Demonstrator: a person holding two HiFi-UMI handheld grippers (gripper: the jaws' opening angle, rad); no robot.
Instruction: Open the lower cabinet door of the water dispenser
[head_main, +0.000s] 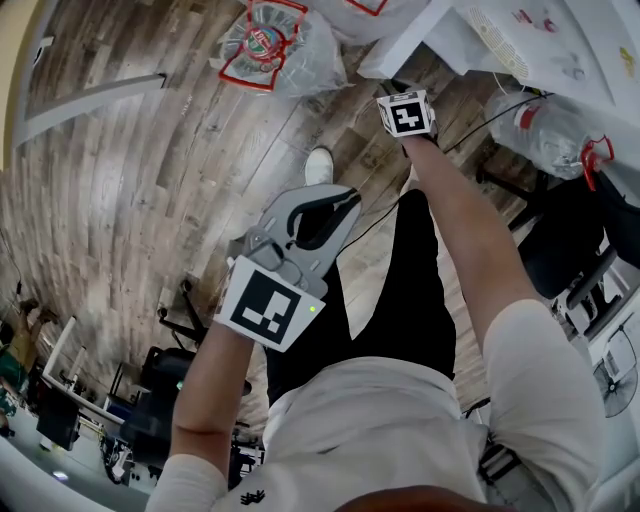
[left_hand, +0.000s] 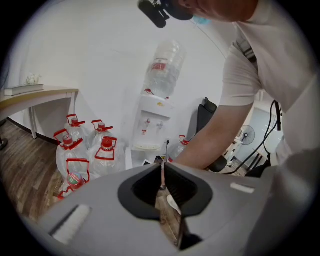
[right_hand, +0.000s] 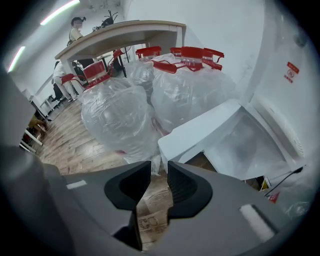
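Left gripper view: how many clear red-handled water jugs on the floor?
6 clear red-handled plastic jugs. Five left of the white water dispenser: back pair, middle pair, front one. One right of it. More may be hidden.

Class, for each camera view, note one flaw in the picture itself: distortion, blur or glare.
Head view: wide lens bends the floor planks into curves. Left gripper view: dark round border; the left gripper looks soft. Right gripper view: ceiling strip light blown out white.
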